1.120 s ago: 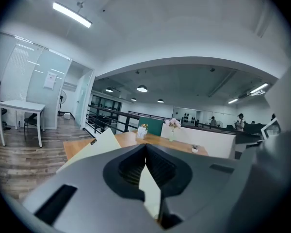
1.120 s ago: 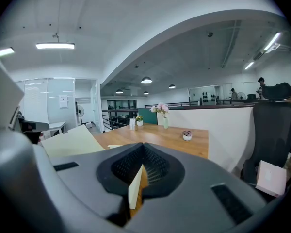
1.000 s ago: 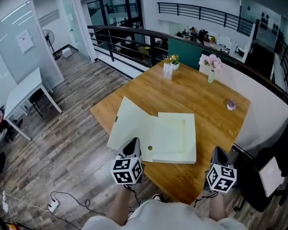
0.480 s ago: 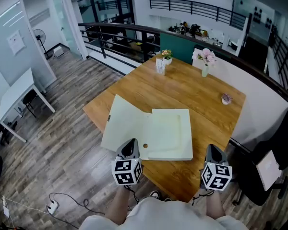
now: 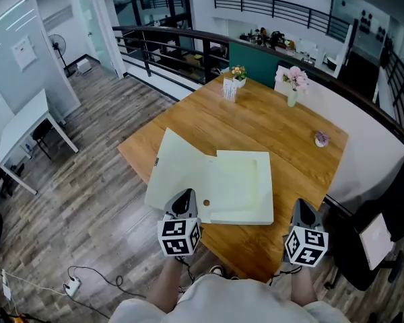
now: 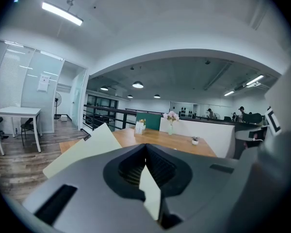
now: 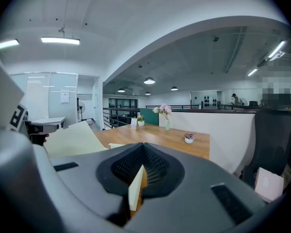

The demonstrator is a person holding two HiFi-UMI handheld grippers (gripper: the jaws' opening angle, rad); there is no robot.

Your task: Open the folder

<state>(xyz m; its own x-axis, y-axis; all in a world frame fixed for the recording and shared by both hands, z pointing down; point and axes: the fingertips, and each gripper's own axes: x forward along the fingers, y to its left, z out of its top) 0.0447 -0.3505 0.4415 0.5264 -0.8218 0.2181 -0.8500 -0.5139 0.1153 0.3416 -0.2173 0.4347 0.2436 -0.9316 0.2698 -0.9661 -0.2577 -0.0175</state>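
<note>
Pale yellow folder [image 5: 239, 187] on the wooden bench [image 5: 283, 133], close to the near edge, already open. Box-like body lying flat. Cover [image 5: 174, 170] swung out to the left and tilted up, reaching past the bench's left edge in the head view. Small brown stud [image 5: 205, 202] near the front, where cover and body meet.

Left gripper [image 5: 184, 195] held low at the cover's near edge, marker cube toward the camera. Fingers [image 6: 111, 154] clenched tight in the left gripper view, with only a pale sliver in the slit, the same colour as the folder. Cannot tell whether that is the cover's edge pinched there. Cover rising as a slanted sheet just to the left of the fingers in that view.

Right gripper [image 5: 301, 206] beside the bench's near right edge, apart from the folder. Fingers likewise clenched, nothing plainly between them, only a pale sliver and a strip of wood colour in the slit.

Farther across the bench: a vase of pink flowers [image 5: 295, 86], a small pot of yellow flowers [image 5: 238, 73] with a white card holder [image 5: 229, 89] just beside it, and a little pot [image 5: 321, 138] near the right edge.

White table [image 5: 27, 123] on the plank floor [image 5: 101, 200] at the left, black chair [image 5: 384, 227] at the right, and a cable with a plug [image 5: 73, 286] on the floor at the near left.
</note>
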